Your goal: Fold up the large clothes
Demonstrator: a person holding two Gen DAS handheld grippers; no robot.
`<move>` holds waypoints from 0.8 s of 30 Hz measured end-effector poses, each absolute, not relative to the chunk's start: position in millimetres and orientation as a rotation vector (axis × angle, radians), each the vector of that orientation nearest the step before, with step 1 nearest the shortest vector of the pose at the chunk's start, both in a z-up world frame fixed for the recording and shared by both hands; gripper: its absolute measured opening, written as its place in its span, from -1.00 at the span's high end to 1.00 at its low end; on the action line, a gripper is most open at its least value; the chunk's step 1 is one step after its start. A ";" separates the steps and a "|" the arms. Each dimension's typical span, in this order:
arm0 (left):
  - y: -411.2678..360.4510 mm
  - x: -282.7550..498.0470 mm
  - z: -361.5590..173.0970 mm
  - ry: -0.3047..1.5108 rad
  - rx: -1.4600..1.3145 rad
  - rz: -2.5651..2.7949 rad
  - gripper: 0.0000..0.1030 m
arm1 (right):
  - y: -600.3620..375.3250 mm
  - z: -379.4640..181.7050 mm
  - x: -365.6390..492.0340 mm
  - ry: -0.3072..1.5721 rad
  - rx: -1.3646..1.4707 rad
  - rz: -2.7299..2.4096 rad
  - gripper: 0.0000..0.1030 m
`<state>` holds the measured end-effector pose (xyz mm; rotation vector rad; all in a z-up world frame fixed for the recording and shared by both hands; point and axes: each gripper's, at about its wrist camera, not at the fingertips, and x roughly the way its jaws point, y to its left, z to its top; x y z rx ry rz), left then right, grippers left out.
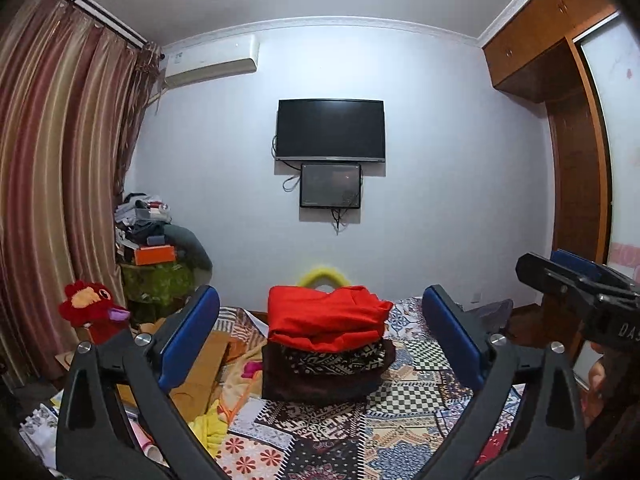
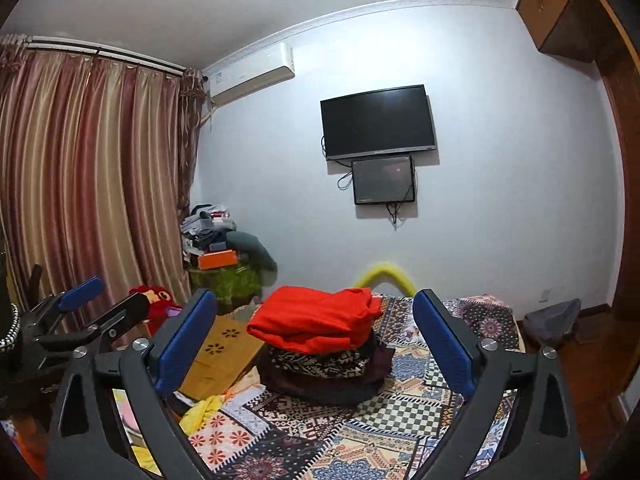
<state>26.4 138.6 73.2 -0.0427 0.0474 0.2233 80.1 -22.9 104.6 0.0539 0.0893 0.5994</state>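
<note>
Left wrist view: left tongs (image 1: 320, 340) spread apart, empty, framing the folded red garment (image 1: 324, 318) atop a clothes stack (image 1: 326, 372) on the bed (image 1: 400, 420); the stack's lower layers are dark, indistinct. Right tongs (image 1: 576, 276) cut off at the edge.

Right wrist view: right tongs (image 2: 314, 340) gape empty; the same stack sits beyond.

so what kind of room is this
Most likely a home bedroom: a bed under a patchwork cover with folded clothes stacked on it, a wall-mounted TV facing it, striped curtains and a built-in wooden wardrobe.
</note>
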 end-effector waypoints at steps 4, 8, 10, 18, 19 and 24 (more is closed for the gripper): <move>139.8 27.1 72.0 0.050 -0.051 0.224 -0.99 | -24.0 103.4 80.1 0.086 0.051 0.597 -0.91; 139.5 26.2 69.3 0.052 -0.057 0.226 -0.99 | -26.1 100.7 78.3 0.085 0.055 0.597 -0.91; 139.5 27.3 69.1 0.054 -0.057 0.227 -0.99 | -27.4 99.2 78.2 0.089 0.058 0.599 -0.91; 136.2 29.7 66.7 0.059 -0.044 0.229 -0.99 | -28.4 95.2 76.8 0.104 0.051 0.599 -0.92; 136.3 30.1 66.3 0.060 -0.043 0.231 -0.99 | -28.3 95.2 76.7 0.105 0.051 0.599 -0.92; 136.3 31.9 64.7 0.068 -0.045 0.229 -0.99 | -28.0 96.0 77.3 0.120 0.047 0.599 -0.92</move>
